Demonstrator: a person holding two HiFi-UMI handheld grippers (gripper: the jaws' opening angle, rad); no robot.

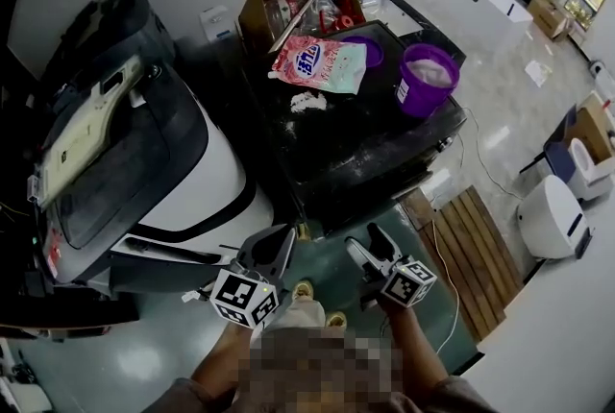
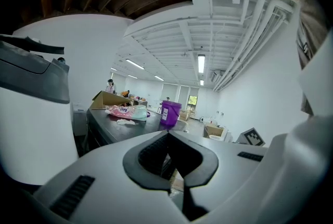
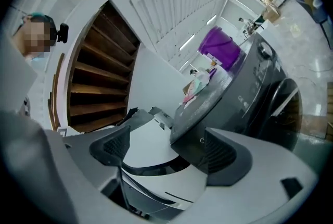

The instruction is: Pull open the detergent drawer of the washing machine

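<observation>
A wide hall with a pale glossy floor [image 1: 500, 128] holds a dark washing machine [image 1: 356, 137] in the middle of the head view. On its flat top stand a cardboard box [image 1: 288, 3], a pink detergent bag [image 1: 319, 63] and a purple bucket [image 1: 428, 80]. A white machine with a dark lid [image 1: 216, 176] sits just beside it at the left, and a wooden pallet [image 1: 471, 253] lies on the floor at the right. The right gripper view looks along the washing machine's dark front, with a control panel and a round door. The detergent drawer cannot be told apart from that dark panel in any view.

Both forearms reach out from the bottom edge of the head view, close together, and both tools are held low and roughly level. The left gripper [image 1: 277, 243] points at the gap between the two machines. Its jaws are pressed together at the tips with nothing between them. The right gripper [image 1: 370, 243] is near the washing machine's nearest corner but apart from it. Its jaws are spread wide and grip nothing; that corner and the white machine show through the gap, further off. A wooden staircase [image 3: 96, 77] rises behind.
</observation>
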